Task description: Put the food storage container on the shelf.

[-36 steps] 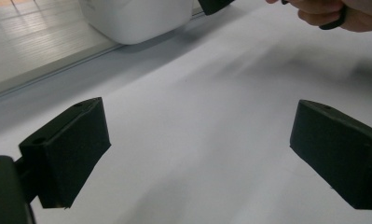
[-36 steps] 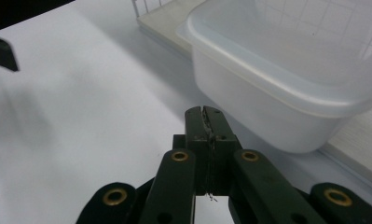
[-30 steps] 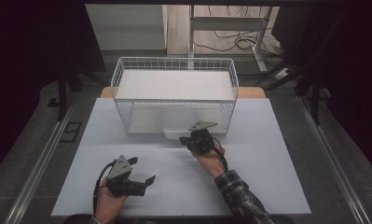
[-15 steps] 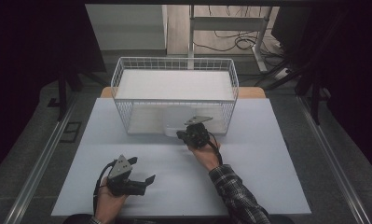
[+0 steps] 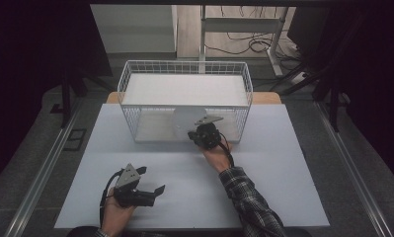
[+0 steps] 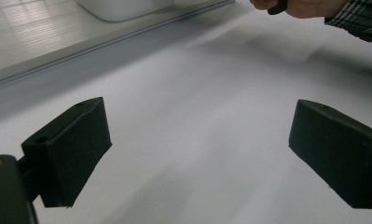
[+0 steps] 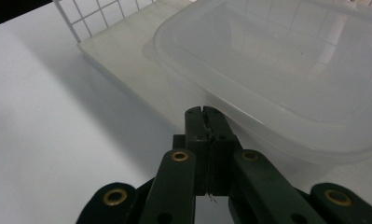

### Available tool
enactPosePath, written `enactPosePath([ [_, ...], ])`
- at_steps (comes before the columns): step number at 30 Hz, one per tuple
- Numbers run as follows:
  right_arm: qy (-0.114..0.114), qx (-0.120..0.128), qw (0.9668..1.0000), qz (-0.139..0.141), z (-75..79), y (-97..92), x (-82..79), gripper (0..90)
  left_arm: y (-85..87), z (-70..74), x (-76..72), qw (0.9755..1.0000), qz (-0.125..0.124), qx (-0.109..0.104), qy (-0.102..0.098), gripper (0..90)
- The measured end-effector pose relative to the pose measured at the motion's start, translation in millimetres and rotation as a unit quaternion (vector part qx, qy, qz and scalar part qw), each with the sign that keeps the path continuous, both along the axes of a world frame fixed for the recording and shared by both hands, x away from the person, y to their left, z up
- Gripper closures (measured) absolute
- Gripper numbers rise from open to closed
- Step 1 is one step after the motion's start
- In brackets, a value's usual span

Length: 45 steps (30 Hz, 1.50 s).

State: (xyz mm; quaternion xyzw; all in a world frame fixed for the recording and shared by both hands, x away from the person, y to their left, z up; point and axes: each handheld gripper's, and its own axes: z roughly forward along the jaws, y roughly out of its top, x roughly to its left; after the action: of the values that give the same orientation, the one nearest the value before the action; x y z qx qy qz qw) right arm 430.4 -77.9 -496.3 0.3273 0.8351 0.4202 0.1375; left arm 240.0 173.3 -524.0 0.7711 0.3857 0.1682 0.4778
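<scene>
At centre frame in the high view, the right gripper (image 5: 200, 132), jaws pressed fully together on nothing, points at the translucent container (image 7: 286, 79) on the wire basket's (image 5: 184, 69) floor, probably to nudge it. The left gripper (image 5: 152, 191) rests lower left, wide open and empty, seemingly waiting.

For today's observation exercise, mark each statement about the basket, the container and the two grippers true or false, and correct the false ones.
1. The left gripper has its jaws wide apart. True.
2. The right gripper has its jaws wide open. False: its jaws are pressed together, with nothing seen between them.
3. The clear plastic container lies at the open front of the white wire basket. True.
4. The left gripper holds the container. False: its jaws hang over the bare white table, far from the container.
5. The right hand is nearer the basket than the left hand. True.
</scene>
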Motion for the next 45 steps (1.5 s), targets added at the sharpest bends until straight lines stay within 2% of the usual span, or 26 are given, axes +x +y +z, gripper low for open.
enactPosePath([
  [12, -0.01, -0.019, 0.9998, -0.005, 0.5, 6.9, 13.8, 88.9, 0.2, -0.2, 0.4, 1.0, -0.001, -0.002, 0.001, 5.2],
  [18, -0.016, -0.019, 0.9997, 0.001, 2.4, 7.2, 11.1, 86.7, 0.9, 0.0, 0.3, 1.0, 0.0, -0.004, 0.001, 5.2],
  [36, -0.025, -0.01, 0.9993, 0.025, 13.1, 4.1, -14.7, 56.5, 0.8, -0.7, 1.0, 1.0, -0.001, -0.005, 0.004, 5.1],
  [45, -0.008, 0.002, 0.9993, 0.037, 14.5, -4.4, -26.8, 35.9, 0.7, -1.4, 1.5, 1.0, -0.002, -0.002, 0.005, 5.1],
])
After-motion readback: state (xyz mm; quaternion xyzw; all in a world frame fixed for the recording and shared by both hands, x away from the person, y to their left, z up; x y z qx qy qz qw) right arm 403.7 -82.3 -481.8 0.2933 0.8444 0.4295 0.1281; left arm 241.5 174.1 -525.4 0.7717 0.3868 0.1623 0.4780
